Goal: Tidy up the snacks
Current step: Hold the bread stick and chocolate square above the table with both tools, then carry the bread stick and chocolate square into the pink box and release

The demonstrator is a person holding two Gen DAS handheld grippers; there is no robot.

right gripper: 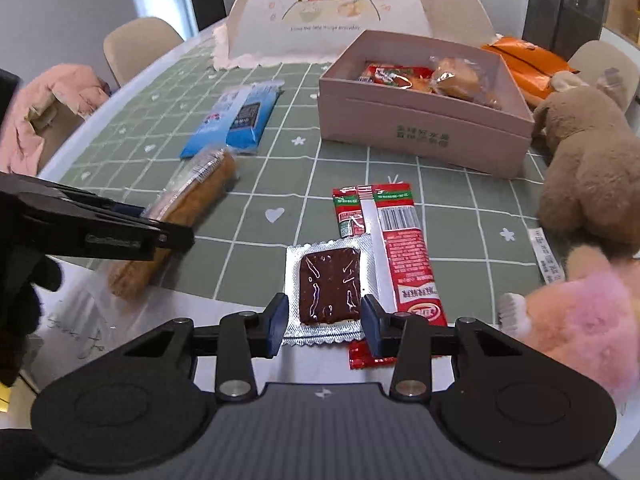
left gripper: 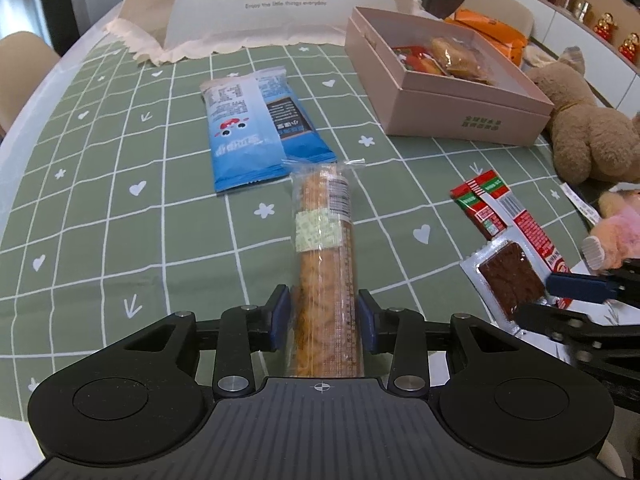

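Observation:
A long clear-wrapped bread stick (left gripper: 325,268) lies on the green checked tablecloth, its near end between my left gripper's (left gripper: 325,322) fingers, which stand open just beside it; it also shows in the right wrist view (right gripper: 188,208). A silver packet with a dark brown square (right gripper: 329,288) lies between my right gripper's (right gripper: 325,324) open fingers. Red sachets (right gripper: 394,248) lie beside it. A blue snack pack (left gripper: 256,128) lies farther out. The pink box (left gripper: 460,92) holds several snacks.
A brown plush toy (right gripper: 588,168) and a pink plush toy (right gripper: 576,320) lie on the right. Orange packs (right gripper: 528,60) lie behind the box. A white food cover (left gripper: 280,4) stands at the back. The table edge (right gripper: 132,320) runs below the grippers.

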